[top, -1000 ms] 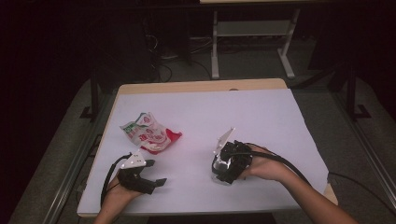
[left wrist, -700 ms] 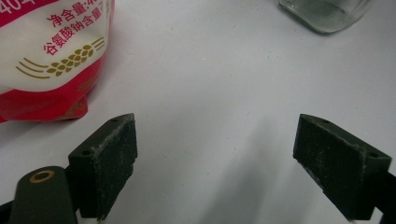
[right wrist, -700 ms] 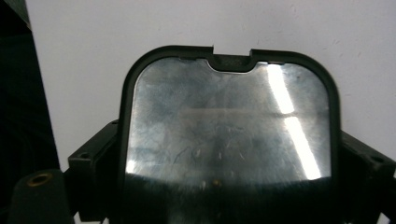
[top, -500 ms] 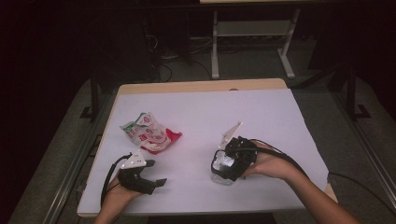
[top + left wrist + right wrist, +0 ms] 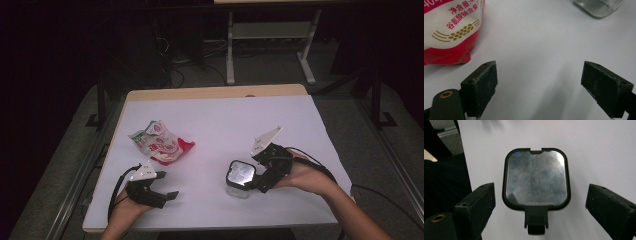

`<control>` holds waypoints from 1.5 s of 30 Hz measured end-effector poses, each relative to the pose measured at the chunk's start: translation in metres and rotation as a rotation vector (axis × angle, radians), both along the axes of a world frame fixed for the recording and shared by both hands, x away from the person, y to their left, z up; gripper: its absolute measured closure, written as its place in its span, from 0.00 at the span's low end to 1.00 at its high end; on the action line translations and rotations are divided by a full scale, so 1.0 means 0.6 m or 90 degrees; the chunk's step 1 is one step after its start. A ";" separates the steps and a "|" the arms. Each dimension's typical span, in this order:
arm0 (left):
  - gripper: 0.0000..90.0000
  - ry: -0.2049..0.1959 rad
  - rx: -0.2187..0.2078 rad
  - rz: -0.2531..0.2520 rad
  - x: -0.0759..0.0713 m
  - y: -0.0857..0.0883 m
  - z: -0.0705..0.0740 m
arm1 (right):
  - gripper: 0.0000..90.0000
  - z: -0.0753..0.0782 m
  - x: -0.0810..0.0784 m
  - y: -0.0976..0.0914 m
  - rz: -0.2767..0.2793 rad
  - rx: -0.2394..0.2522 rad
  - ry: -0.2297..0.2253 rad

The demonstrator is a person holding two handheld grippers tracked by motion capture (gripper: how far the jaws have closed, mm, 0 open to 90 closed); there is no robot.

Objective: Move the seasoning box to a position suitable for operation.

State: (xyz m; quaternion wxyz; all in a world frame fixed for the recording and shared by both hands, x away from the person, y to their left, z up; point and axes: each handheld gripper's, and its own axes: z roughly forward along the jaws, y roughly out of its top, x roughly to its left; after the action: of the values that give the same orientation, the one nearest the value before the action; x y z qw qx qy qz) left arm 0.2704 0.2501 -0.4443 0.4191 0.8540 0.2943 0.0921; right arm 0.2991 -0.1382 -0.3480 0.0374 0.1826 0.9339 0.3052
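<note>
A small glass jar (image 5: 240, 176) with a shiny, black-rimmed square lid (image 5: 536, 178) stands on the white table (image 5: 220, 120) at the front right. My right gripper (image 5: 254, 174) sits just right of it, open, its jaws spread wider than the lid and touching nothing (image 5: 540, 188). A crumpled red, white and green snack bag (image 5: 161, 142) lies at the left. My left gripper (image 5: 167, 186) rests near the front left edge, open and empty (image 5: 539, 65). Ahead of it are the bag's red corner (image 5: 451, 27) on the left and the jar's base (image 5: 597, 7) far right.
A wooden strip (image 5: 215, 92) runs along the table's far edge. Metal rails (image 5: 80, 185) flank the table's left side. A white desk frame (image 5: 270, 45) and cables stand on the floor beyond. Bare tabletop lies between the bag and the jar.
The right gripper has tipped and drawn back slightly to the right, uncovering the jar's shiny lid. The left gripper and the bag have stayed put.
</note>
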 end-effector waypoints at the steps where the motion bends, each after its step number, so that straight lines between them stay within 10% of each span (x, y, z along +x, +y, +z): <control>1: 0.15 0.000 0.000 0.000 0.000 0.000 0.000 | 0.10 0.001 -0.001 -0.007 -0.006 0.010 0.001; 26: 0.15 0.001 0.001 0.009 0.001 0.007 -0.002 | 0.24 -0.061 -0.029 -0.137 -0.143 0.174 0.007; 30: 0.15 -0.001 0.001 0.009 -0.002 0.007 -0.002 | 0.35 -0.070 -0.037 -0.146 -0.153 0.184 0.001; 40: 0.15 -0.005 0.009 0.009 -0.006 0.002 0.001 | 0.97 -0.101 -0.074 -0.149 -0.122 0.184 -0.011; 45: 0.15 -0.005 0.013 0.004 -0.005 0.001 0.000 | 1.00 -0.103 -0.077 -0.134 -0.087 0.188 -0.002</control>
State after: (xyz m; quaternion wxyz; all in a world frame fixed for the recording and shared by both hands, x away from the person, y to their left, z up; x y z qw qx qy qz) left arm 0.2674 0.2509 -0.4443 0.4113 0.8568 0.2946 0.1001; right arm 0.2527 -0.2188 -0.4098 0.0327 0.2490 0.8642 0.4359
